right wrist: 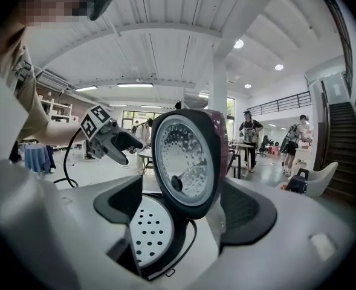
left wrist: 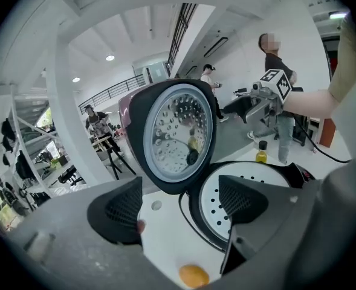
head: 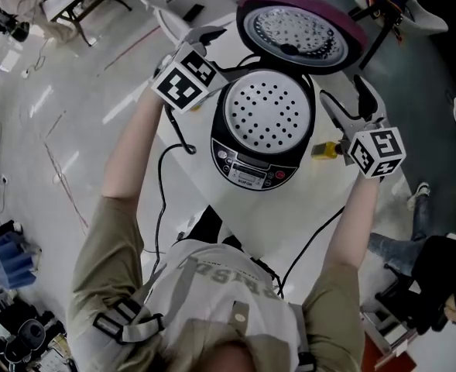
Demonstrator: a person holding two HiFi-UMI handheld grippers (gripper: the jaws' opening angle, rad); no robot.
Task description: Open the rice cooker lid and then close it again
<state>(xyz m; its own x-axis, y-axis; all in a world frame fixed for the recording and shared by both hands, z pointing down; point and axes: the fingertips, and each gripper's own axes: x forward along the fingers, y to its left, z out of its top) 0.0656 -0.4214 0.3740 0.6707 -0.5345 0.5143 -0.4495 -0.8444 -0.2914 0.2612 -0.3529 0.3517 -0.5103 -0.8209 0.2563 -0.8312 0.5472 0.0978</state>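
The black rice cooker [head: 252, 163] stands on a white table [head: 289, 223] with its lid [head: 299, 29] swung up and back, its metal inner plate showing. A white perforated tray [head: 268, 111] fills the pot. My left gripper [head: 200, 41] hovers at the cooker's left, jaws open and empty. My right gripper [head: 345, 99] hovers at its right, also open and empty. In the left gripper view the lid [left wrist: 174, 135] and tray [left wrist: 244, 192] lie ahead of the open left gripper [left wrist: 181, 207]. In the right gripper view the lid [right wrist: 184, 159] stands upright beyond the open right gripper [right wrist: 181, 207], untouched.
A small yellow bottle [head: 324, 151] stands on the table right of the cooker. A black power cable [head: 164, 178] loops off the table's left side. An orange object [left wrist: 194, 275] lies on the table near the left gripper. People, chairs and tripods stand farther off.
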